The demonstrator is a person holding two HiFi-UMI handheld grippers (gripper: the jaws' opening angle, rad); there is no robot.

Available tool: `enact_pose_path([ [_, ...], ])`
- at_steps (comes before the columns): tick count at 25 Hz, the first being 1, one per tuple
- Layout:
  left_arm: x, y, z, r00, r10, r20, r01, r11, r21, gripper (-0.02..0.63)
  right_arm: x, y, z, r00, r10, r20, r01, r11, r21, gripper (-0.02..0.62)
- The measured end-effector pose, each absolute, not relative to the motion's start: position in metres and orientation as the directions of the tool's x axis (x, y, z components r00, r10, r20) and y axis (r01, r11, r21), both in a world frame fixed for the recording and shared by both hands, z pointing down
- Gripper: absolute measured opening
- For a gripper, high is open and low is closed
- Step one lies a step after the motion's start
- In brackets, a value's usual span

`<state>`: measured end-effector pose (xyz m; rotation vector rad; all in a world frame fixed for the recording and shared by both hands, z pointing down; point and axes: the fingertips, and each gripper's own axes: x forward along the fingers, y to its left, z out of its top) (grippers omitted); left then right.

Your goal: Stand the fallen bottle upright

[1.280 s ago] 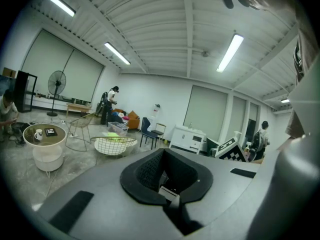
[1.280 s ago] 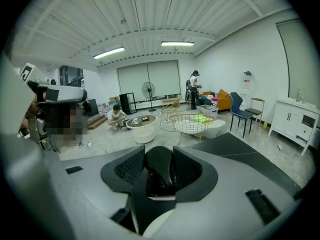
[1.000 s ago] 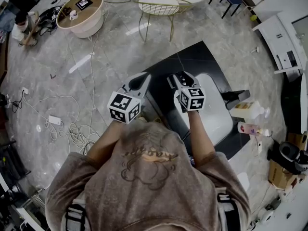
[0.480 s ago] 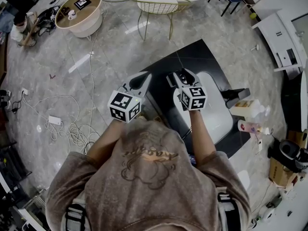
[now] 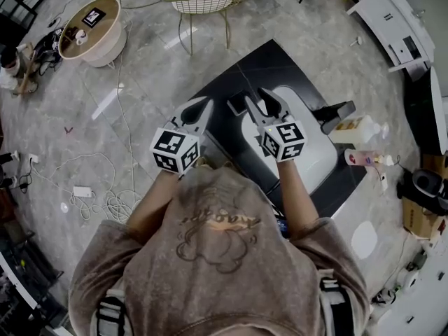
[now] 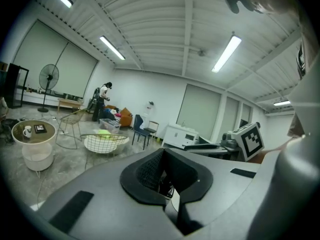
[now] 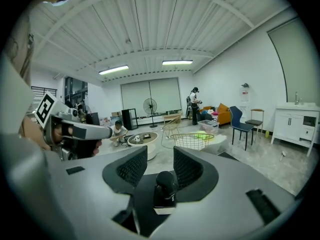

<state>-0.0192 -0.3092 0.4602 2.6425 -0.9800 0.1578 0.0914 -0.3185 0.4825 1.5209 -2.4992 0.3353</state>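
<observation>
Dark round-capped bottle (image 7: 165, 184) upright, ungripped.
I see it between my right gripper's (image 7: 160, 156) half-open jaws, which have just narrowed; left gripper (image 6: 161, 159) closed, empty; black table (image 5: 234, 82) edge close, floor (image 5: 161, 68) beyond.

Head camera: we look steeply down from just above the person (image 5: 217, 243), close onto the left gripper (image 5: 203, 105) and right gripper (image 5: 253, 102). Gripper cameras: we sit low behind each gripper's own jaws, facing near level across the room. All three views share the round table (image 5: 105, 47) and wire chair (image 5: 203, 4); each gripper view catches the other gripper.
</observation>
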Motion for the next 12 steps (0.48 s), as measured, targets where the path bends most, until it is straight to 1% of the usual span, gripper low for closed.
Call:
enact_pose_path([
  [6,0.007,-0.304,0.457,0.802,-0.563,0.200,-0.598,-0.759,0.259,0.018,0.119,-0.286,0.454,-0.390,-0.896,0.211,-0.921,0.378,-0.097,0.146],
  [12,0.022,-0.294,0.454,0.828,-0.526,0.194,-0.560,-0.786,0.262,0.018,0.141,-0.251,0.448,-0.323,-0.928,0.185,-0.946,0.308,-0.103,0.144],
])
